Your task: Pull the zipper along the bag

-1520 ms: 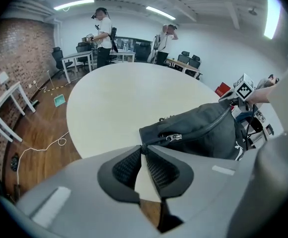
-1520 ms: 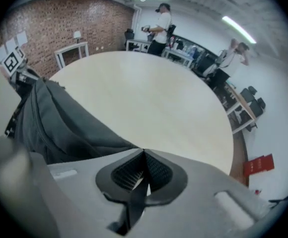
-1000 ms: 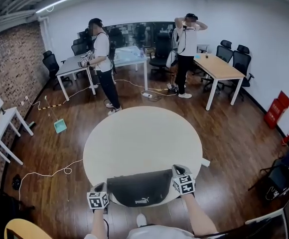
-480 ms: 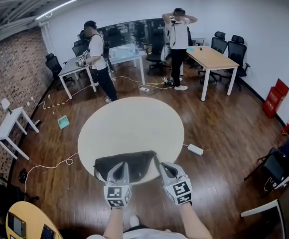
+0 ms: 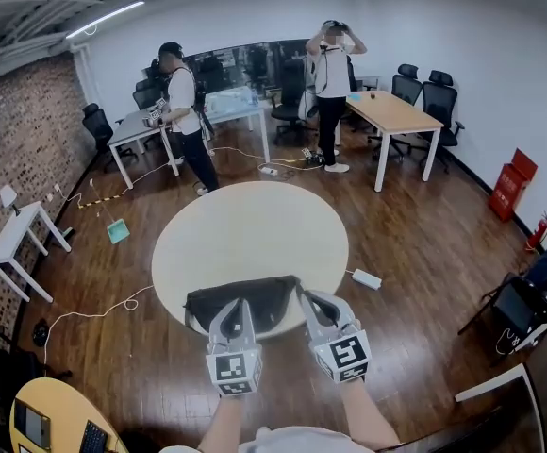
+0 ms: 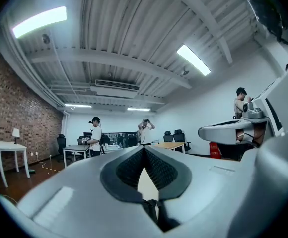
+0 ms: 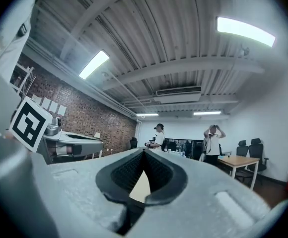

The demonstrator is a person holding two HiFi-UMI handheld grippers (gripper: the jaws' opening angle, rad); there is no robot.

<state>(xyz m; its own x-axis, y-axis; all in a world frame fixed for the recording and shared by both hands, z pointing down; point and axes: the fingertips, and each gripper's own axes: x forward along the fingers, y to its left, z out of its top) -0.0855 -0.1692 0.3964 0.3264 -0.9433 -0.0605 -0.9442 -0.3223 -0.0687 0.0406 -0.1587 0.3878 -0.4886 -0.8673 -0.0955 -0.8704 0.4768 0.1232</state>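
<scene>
A black bag (image 5: 264, 300) lies on the near edge of the round white table (image 5: 250, 234). The zipper is too small to make out. My left gripper (image 5: 241, 306) hovers over the bag's middle, pointing forward, its jaws together. My right gripper (image 5: 305, 298) hangs over the bag's right end, also pointing forward. In the left gripper view the left gripper (image 6: 144, 149) is shut with nothing between its pads. The right gripper (image 7: 144, 152) looks the same in the right gripper view: shut and empty. Both of these views look level across the room, with only a sliver of table top showing.
Two people stand at the far end, one by a white desk (image 5: 141, 125), one by a wooden desk (image 5: 396, 113) with black office chairs (image 5: 434, 97). A power strip (image 5: 366, 278) lies on the floor right of the table. A small white table (image 5: 9, 239) stands left.
Both grippers have come off the bag's near corners, swung inward and forward, and now sit side by side above the bag. The bag has not visibly moved on the table.
</scene>
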